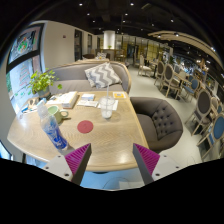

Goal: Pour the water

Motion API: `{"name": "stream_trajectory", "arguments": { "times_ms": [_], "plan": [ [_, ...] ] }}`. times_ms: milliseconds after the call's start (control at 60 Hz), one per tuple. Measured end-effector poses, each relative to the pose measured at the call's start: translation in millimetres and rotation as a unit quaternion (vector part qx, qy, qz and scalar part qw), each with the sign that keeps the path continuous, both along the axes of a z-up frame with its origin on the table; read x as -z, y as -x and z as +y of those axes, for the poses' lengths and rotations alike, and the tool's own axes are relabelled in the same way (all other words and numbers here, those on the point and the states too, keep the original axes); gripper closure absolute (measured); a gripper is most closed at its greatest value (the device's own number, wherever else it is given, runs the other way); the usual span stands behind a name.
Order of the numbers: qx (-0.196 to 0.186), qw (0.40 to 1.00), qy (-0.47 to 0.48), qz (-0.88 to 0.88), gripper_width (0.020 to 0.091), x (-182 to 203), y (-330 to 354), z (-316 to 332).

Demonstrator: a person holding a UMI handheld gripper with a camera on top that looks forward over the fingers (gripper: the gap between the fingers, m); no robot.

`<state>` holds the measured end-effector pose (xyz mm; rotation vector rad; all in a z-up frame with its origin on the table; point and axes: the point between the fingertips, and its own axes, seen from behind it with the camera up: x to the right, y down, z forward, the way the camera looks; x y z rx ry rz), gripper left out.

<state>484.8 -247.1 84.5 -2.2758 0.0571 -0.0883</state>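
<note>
I am looking out over a pale wooden table (pixel 105 135) in what seems to be a café or lounge. My gripper (pixel 112 160) is released: its two fingers stand wide apart with nothing between them, only bare tabletop and the floor past the near edge showing in the gap. The left pad (pixel 78 155) and the right pad (pixel 147 157) are both magenta and touch nothing.

The water bottle (pixel 52 127), clear with a blue label low on its body, stands upright on the left part of the table, just ahead of the left finger and a little to its left. A red coaster (pixel 85 127) lies flat near the middle of the table, to the right of the bottle and apart from it. Farther away sits a small white cup (pixel 106 112), and beyond it some papers (pixel 100 101) lie spread out. A potted plant (pixel 43 82) stands at the far left of the table.

Behind the table is a sofa with a zigzag cushion (pixel 103 74). A grey tufted armchair (pixel 160 120) sits just right of the table. More chairs and tables fill the room on the far right.
</note>
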Motion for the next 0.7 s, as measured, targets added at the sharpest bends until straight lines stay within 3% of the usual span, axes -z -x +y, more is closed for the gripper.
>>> {"name": "stream_trajectory", "arguments": {
  "times_ms": [100, 183, 200, 267, 367, 583, 700],
  "plan": [
    [-0.004, 1.000, 0.004, 0.004, 0.0246, -8.1, 37.9, -27.9],
    [-0.017, 1.000, 0.001, 0.010, 0.0247, 15.5, 65.3, -35.5],
    [-0.017, 1.000, 0.004, 0.009, 0.0247, 0.2, 82.8, -41.1],
    [-0.028, 0.999, -0.011, 0.017, 0.0244, 21.0, 109.5, -31.3],
    [-0.038, 0.998, -0.038, 0.024, 0.0243, 21.4, 139.9, -23.6],
    [-0.021, 0.995, -0.095, 0.035, 0.0250, 58.8, 153.6, 26.2],
    [-0.014, 0.993, -0.114, 0.038, 0.0307, 97.1, 125.8, 54.0]
  ]
}}
